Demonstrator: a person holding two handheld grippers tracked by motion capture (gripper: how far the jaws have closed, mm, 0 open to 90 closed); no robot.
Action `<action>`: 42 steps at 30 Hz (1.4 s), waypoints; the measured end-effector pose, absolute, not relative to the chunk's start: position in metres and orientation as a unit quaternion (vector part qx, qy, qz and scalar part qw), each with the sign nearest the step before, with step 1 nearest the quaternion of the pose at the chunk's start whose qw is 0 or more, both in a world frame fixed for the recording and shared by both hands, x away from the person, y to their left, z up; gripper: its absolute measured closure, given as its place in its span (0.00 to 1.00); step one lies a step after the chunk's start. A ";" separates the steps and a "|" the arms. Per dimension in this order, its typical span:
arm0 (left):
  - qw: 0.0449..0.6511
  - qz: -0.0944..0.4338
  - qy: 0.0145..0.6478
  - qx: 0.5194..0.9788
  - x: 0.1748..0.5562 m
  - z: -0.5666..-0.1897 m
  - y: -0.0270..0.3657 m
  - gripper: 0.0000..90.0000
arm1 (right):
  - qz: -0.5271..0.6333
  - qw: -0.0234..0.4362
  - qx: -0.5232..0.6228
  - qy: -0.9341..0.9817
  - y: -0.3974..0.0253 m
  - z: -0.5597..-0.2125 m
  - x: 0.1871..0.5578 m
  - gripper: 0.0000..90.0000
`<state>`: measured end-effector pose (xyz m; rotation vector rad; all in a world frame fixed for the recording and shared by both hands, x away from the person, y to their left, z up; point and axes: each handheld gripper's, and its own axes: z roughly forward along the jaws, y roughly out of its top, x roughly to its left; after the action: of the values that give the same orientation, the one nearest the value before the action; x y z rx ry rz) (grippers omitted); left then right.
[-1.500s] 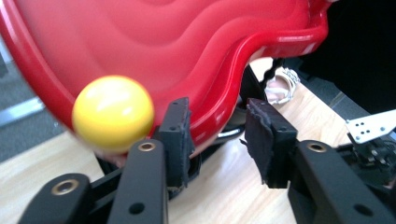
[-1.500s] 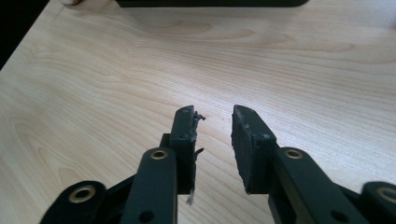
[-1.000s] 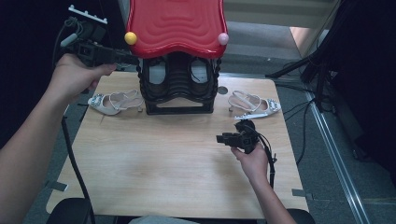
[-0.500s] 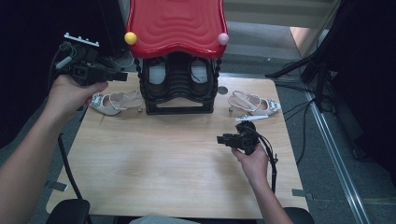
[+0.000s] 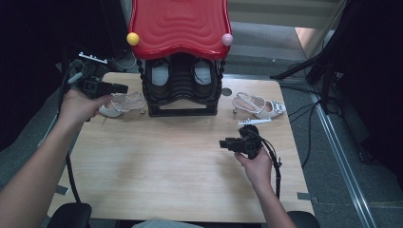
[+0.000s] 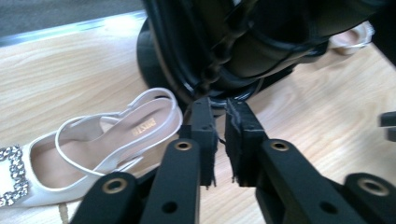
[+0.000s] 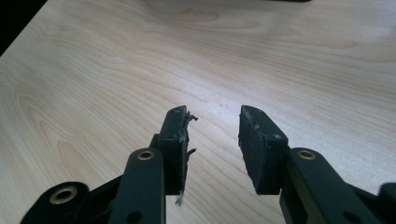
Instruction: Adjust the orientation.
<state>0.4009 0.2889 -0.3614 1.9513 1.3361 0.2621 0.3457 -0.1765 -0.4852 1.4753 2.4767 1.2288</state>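
Left hand-held gripper, jaws nearly pressed together, nears the white sandal; unopened, it risks shoving it. Right hand-held gripper stands spread, empty.

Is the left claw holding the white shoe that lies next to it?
No: in the left gripper view, the left claw has nothing between its nearly closed jaws, and the white shoe lies apart on the table.
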 end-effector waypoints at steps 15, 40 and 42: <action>0.330 0.115 0.570 0.744 0.444 -0.422 0.305 1.00 | 0.395 0.008 0.467 0.791 -0.176 -0.484 0.344 0.71; 0.310 0.076 0.613 0.722 0.448 -0.478 0.320 1.00 | 0.392 0.006 0.465 0.794 -0.174 -0.487 0.345 0.71; 0.308 0.075 0.613 0.724 0.447 -0.478 0.320 1.00 | 0.391 0.006 0.466 0.794 -0.174 -0.488 0.345 0.71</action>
<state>0.4472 0.3201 -0.4783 1.9127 1.6200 0.1989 0.3454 -0.1743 -0.4875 1.4583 2.4847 1.2225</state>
